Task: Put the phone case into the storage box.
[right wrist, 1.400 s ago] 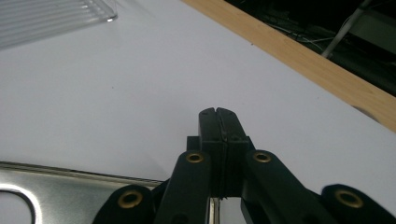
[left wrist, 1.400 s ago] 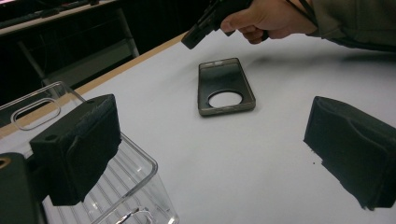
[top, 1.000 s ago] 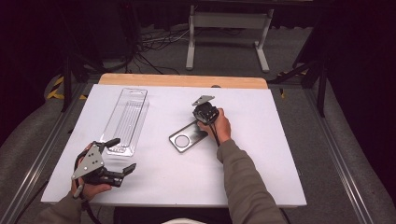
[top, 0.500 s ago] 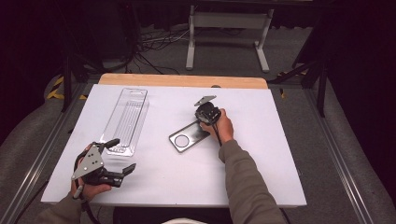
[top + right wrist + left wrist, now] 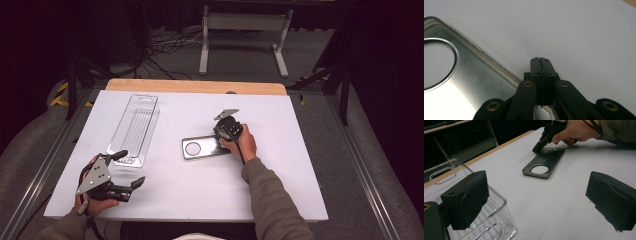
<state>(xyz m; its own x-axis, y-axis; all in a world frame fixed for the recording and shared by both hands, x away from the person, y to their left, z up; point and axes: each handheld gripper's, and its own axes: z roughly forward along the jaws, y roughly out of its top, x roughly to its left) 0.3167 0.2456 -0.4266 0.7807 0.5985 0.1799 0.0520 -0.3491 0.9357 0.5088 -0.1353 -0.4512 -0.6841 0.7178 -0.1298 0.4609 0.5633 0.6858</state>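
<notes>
Sliding with the phone case [image 5: 206,147], the right gripper [image 5: 226,134] shifted across the table [image 5: 280,185], jaws pressed together at the case's edge. Nearer the person, the left gripper [image 5: 131,170] sat spread beside the clear tray [image 5: 136,127].

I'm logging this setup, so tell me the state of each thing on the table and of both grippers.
phone case: lying flat, open side up, empty.
clear plastic tray: lying flat, empty.
right gripper: jaws shut, nothing between them, tips down at the case's edge.
left gripper: jaws wide open, holding nothing, beside the tray's near end.
</notes>
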